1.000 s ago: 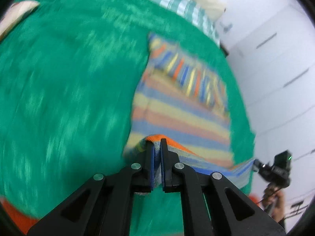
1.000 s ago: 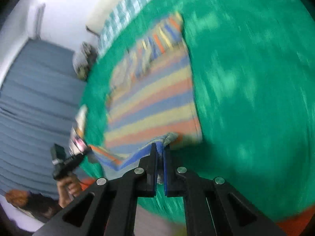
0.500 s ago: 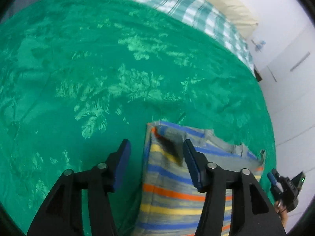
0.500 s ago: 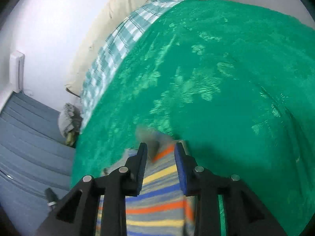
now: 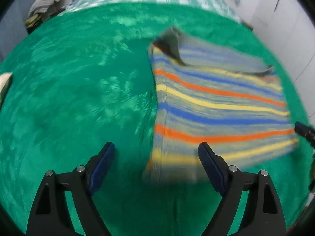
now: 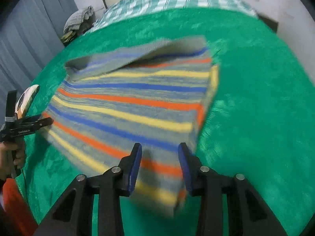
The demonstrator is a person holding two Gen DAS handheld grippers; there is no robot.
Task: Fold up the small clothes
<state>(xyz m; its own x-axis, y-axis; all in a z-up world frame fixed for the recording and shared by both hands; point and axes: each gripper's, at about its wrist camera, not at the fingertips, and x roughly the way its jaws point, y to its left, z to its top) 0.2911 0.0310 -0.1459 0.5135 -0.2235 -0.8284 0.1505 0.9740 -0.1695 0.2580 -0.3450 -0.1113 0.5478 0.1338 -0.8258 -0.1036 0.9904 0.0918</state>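
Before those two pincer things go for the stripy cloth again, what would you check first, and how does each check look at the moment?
1. Left gripper free of cloth: ok. Its jaws are opening and nothing is pinched between them.
2. Right gripper free of cloth: ok. Its jaws are opening above the near edge without pressing on it.
3. Striped garment lying on the green bedspread: ok.
4. Fold lying flat: not ok. The far flap stands lifted off the layer below.
5. Side edges lined up: cannot tell, the pictures are blurred.
6. Other things clear of the garment: ok. The pile of clothes sits away at the bed's far corner.
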